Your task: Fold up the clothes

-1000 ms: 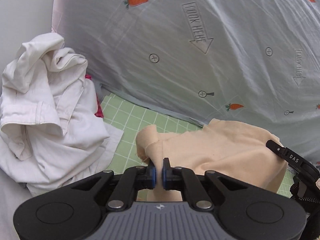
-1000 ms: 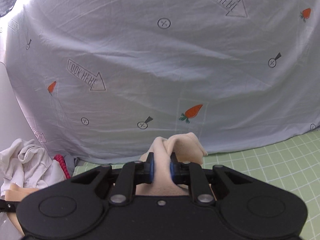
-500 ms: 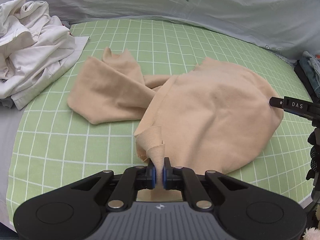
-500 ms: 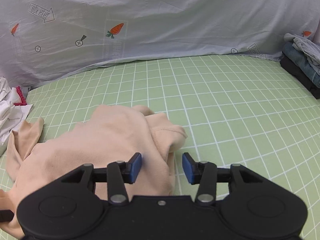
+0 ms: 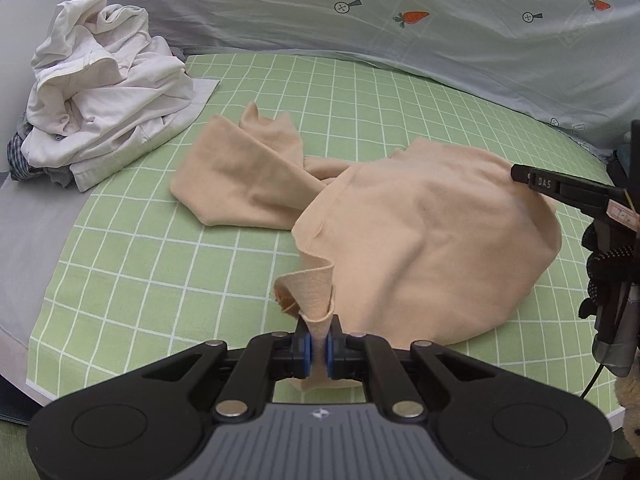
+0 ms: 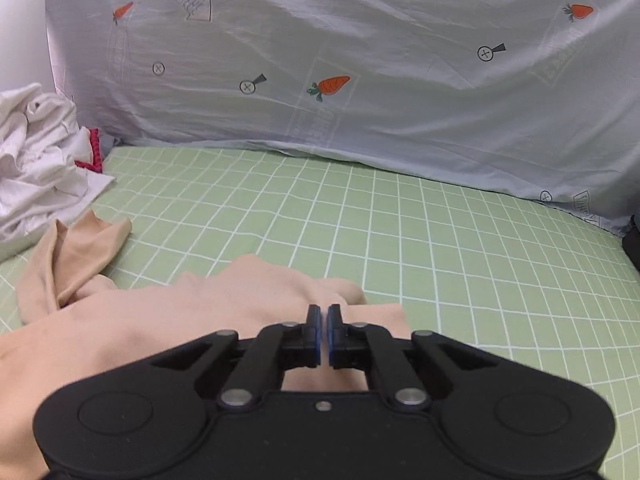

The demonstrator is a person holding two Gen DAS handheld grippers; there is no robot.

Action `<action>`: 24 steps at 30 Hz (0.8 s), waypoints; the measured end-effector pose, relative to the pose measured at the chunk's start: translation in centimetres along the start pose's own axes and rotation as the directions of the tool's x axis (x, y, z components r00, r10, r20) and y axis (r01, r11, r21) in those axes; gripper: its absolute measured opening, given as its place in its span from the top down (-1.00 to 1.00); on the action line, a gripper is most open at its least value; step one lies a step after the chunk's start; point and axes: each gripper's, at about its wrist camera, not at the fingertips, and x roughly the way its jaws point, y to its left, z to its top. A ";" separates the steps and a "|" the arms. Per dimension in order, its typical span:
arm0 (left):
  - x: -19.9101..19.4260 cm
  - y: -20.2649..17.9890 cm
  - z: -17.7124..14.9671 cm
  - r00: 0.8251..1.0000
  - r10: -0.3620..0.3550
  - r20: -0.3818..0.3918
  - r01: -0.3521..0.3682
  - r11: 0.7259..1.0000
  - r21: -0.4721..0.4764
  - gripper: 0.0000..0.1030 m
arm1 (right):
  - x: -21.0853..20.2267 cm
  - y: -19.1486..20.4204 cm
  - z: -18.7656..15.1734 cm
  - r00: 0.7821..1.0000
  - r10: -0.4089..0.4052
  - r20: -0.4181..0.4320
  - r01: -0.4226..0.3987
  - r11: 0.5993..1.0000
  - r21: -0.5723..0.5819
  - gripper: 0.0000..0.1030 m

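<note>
Spread-out step: beige garment (image 5: 420,240) heaped on the green grid mat (image 5: 160,280). Left gripper (image 5: 318,346) jaws clenched on a corner. Right gripper (image 6: 323,338) jaws closed, empty. Next: right regrasps an edge, pull flat.

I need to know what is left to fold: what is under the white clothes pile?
Under the white clothes pile, a dark checked fabric and something red peek out; the rest is covered.
</note>
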 end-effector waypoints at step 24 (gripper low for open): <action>-3.4 0.7 -3.5 0.999 -0.030 -0.017 0.029 0.997 -0.070 0.51 | -11.3 -6.3 -8.2 0.999 -0.029 -0.046 0.038 0.978 0.206 0.18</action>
